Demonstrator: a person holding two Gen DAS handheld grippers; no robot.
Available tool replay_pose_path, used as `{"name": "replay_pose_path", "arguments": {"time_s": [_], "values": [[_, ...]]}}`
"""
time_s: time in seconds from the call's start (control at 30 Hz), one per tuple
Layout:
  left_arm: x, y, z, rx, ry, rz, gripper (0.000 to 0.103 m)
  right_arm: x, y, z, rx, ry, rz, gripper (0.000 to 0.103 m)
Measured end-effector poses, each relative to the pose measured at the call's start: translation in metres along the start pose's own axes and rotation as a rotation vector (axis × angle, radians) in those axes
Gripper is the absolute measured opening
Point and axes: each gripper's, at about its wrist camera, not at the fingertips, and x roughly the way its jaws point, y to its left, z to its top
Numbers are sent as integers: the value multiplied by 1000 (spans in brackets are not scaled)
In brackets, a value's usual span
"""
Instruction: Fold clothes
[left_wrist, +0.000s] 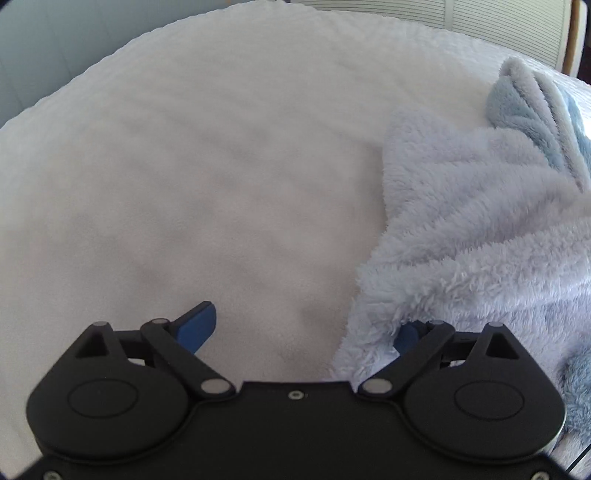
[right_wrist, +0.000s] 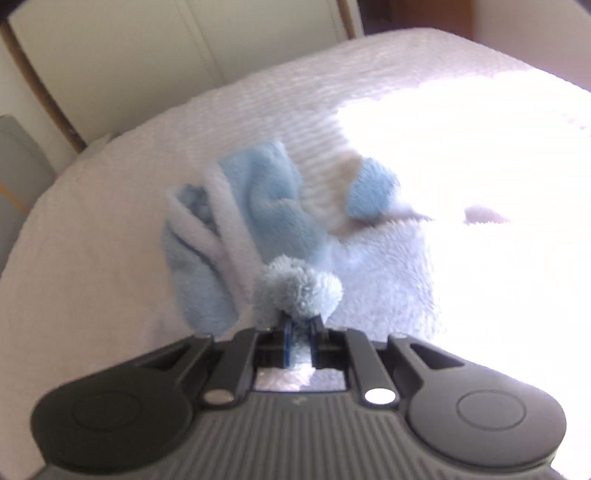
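Observation:
A fluffy pale blue and white fleece garment (left_wrist: 476, 221) lies crumpled on the white bedspread (left_wrist: 203, 166), at the right of the left wrist view. My left gripper (left_wrist: 301, 325) is open wide just above the bed; its right finger (left_wrist: 406, 334) is tucked under the garment's near edge, its left finger (left_wrist: 197, 325) is over bare bedspread. In the right wrist view the garment (right_wrist: 266, 210) lies ahead with white trim and a blue sleeve end (right_wrist: 373, 192). My right gripper (right_wrist: 299, 339) is shut on a bunched tuft of the garment (right_wrist: 299, 288).
The bedspread (right_wrist: 92, 277) covers the whole bed, with a sunlit overexposed patch (right_wrist: 480, 147) at the right. White louvred doors (left_wrist: 498, 22) and a cupboard front (right_wrist: 147, 55) stand beyond the bed's far edge.

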Motion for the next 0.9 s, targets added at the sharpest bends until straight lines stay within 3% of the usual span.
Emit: {"name": "replay_pose_path", "arguments": {"time_s": [0.1, 0.17, 0.27, 0.3, 0.47, 0.6, 0.63, 0.8, 0.9], "values": [[4, -7, 3, 45, -11, 15, 97, 0, -39, -21, 60, 41, 12, 9], [6, -5, 2, 36, 6, 15, 97, -17, -42, -24, 74, 10, 93, 9], [-5, -2, -14, 37, 17, 2, 97, -50, -43, -24, 47, -103, 260, 9], [-4, -3, -16, 51, 15, -7, 97, -53, -44, -26, 32, -108, 262, 9], [-8, -9, -25, 126, 64, -104, 95, -11, -79, -57, -47, -2, 79, 12], [-20, -8, -35, 137, 95, -172, 95, 7, -106, -83, -60, 37, -79, 35], [-24, -6, -37, 125, 105, -193, 95, 5, -111, -87, -56, 33, -107, 35], [-45, 12, -31, 29, 109, -279, 95, -22, -107, -88, -96, 16, -119, 36], [-60, 26, -5, -82, 82, -354, 95, -46, -93, -77, -161, -44, -77, 42]]}}
